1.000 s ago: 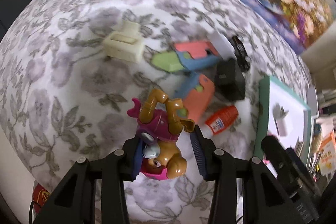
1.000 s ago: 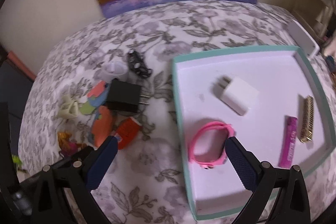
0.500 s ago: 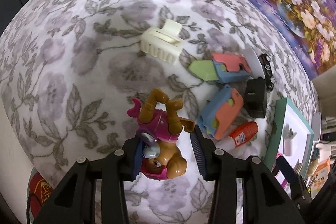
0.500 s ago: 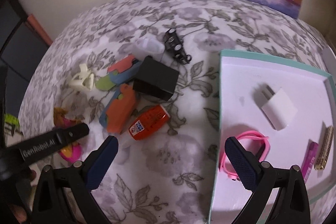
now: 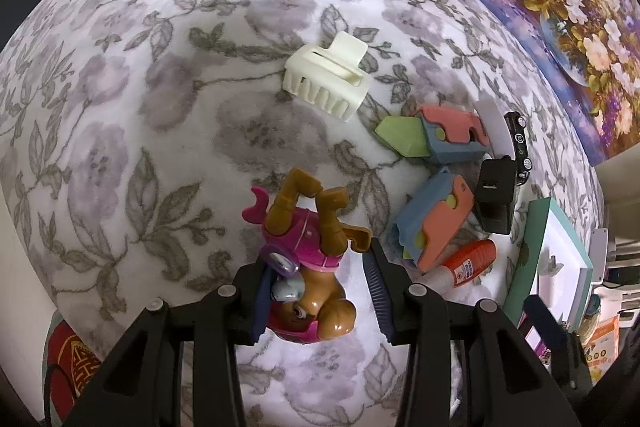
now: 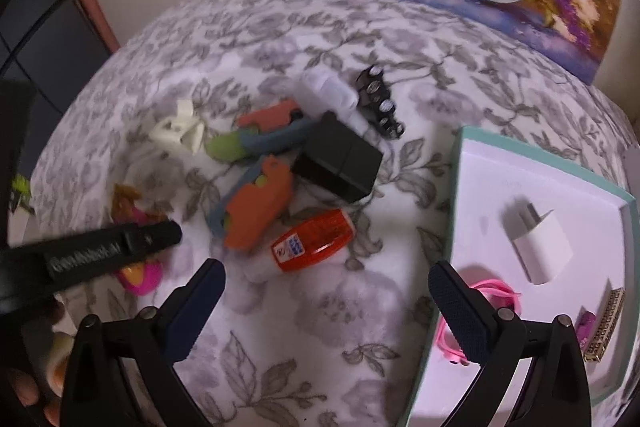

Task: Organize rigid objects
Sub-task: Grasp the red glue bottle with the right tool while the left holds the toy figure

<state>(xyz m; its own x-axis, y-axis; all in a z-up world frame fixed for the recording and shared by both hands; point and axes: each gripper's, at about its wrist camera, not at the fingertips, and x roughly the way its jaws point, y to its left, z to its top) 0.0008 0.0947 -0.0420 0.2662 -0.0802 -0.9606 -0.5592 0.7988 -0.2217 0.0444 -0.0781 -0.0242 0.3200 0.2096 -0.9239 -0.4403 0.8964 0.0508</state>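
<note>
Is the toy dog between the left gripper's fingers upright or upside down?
Upside down: the toy dog has legs pointing away, head nearest the camera, between the left gripper fingers.
</note>
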